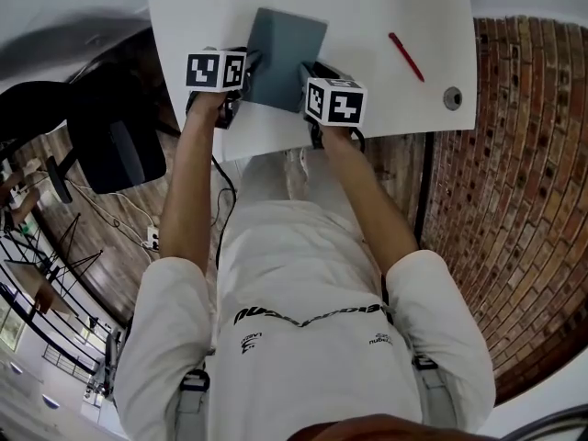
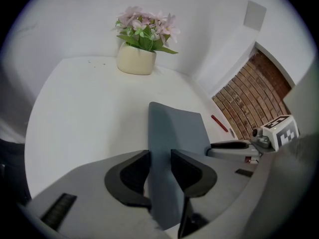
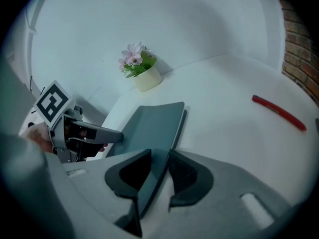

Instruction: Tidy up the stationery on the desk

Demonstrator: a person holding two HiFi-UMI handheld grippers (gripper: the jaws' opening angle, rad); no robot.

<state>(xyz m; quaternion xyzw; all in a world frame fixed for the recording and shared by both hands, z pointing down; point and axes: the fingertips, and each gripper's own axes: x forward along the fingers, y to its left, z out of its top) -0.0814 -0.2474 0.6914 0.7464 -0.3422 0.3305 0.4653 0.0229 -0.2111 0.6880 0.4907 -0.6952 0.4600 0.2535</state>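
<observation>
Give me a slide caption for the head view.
The left gripper and right gripper both clamp a grey notebook over the white desk, red pen lying apart.

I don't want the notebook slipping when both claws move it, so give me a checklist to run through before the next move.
1. Left claw closed on the notebook's left side: ok.
2. Right claw closed on its right side: ok.
3. Pen lies apart from the notebook, to its right: ok.
4. Flower pot stands at the far edge, away from the notebook: ok.
5. Notebook fully lifted off the desk: cannot tell.
</observation>
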